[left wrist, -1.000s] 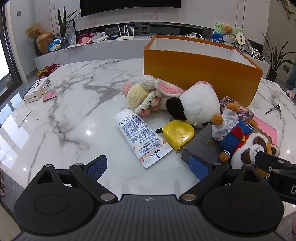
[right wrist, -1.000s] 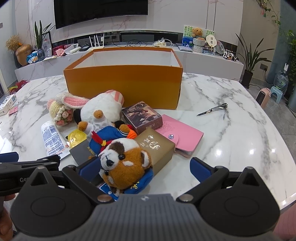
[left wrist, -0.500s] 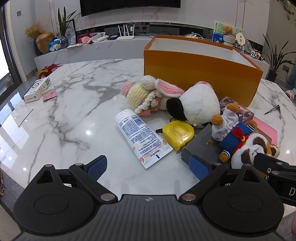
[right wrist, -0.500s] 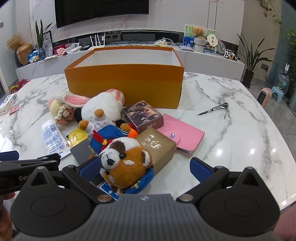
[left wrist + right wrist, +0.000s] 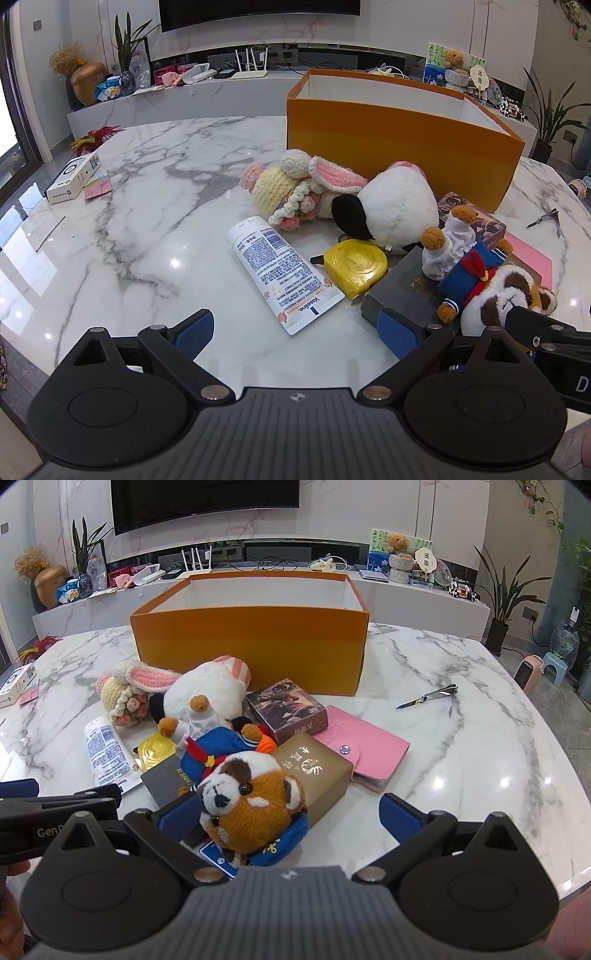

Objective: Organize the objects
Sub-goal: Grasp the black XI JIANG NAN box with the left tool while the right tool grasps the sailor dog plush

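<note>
An open orange box [image 5: 402,144] [image 5: 251,653] stands at the back of the marble table. In front of it lie a crochet bunny [image 5: 291,192], a white plush [image 5: 395,206], a lotion tube [image 5: 284,277], a yellow tape measure [image 5: 354,264], a dark box [image 5: 402,291], a red panda plush [image 5: 251,797], a gold box [image 5: 314,771], a picture box [image 5: 288,709] and a pink wallet [image 5: 365,746]. My left gripper [image 5: 295,332] is open just short of the tube's end. My right gripper [image 5: 288,812] is open, low around the red panda plush.
Nail clippers [image 5: 428,698] lie on the right of the table. A small white box [image 5: 74,177] and a pink note pad [image 5: 98,186] lie at the far left. A low shelf with clutter runs behind the table.
The right gripper has moved slightly forward toward the red panda plush. The left gripper has hardly moved.
</note>
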`<action>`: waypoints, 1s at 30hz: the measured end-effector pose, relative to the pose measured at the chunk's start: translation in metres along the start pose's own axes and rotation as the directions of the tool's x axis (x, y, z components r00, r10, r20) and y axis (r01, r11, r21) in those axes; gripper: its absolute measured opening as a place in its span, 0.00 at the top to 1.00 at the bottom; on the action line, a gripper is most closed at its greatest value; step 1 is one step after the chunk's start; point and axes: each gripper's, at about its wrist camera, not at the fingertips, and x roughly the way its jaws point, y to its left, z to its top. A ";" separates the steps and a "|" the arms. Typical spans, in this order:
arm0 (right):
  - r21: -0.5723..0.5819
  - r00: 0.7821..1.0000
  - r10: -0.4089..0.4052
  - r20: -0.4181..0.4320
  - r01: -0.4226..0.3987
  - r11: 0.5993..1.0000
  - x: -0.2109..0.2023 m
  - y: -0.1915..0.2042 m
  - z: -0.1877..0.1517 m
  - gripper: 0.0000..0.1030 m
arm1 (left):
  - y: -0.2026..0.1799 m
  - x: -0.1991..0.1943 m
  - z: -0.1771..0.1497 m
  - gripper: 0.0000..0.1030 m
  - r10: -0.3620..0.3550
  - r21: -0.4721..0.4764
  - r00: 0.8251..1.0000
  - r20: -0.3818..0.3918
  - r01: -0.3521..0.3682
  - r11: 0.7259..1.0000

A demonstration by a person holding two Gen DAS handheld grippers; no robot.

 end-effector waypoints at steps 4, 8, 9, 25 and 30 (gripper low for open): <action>-0.001 1.000 0.026 -0.008 -0.026 1.000 0.001 -0.004 -0.002 0.01 | 0.007 0.002 0.001 0.00 0.006 -0.011 1.000 -0.003 -0.006 1.000; 0.022 0.997 0.074 -0.016 -0.074 0.997 0.005 -0.010 -0.004 0.01 | 0.021 0.005 0.003 0.00 -0.019 -0.044 1.000 -0.014 0.018 0.999; 0.026 0.996 0.084 -0.013 -0.084 0.996 0.006 -0.011 -0.005 0.01 | 0.023 0.006 0.003 0.00 -0.023 -0.046 1.000 -0.017 0.022 0.999; -0.176 0.961 0.277 -0.022 -0.276 0.945 0.048 -0.003 0.020 0.29 | 0.024 0.021 -0.001 0.00 -0.126 -0.013 0.990 -0.067 0.126 0.992; -0.233 0.959 0.283 -0.023 -0.280 0.931 0.052 0.007 0.021 0.28 | 0.021 0.021 0.000 0.00 -0.149 0.008 0.987 -0.057 0.150 0.989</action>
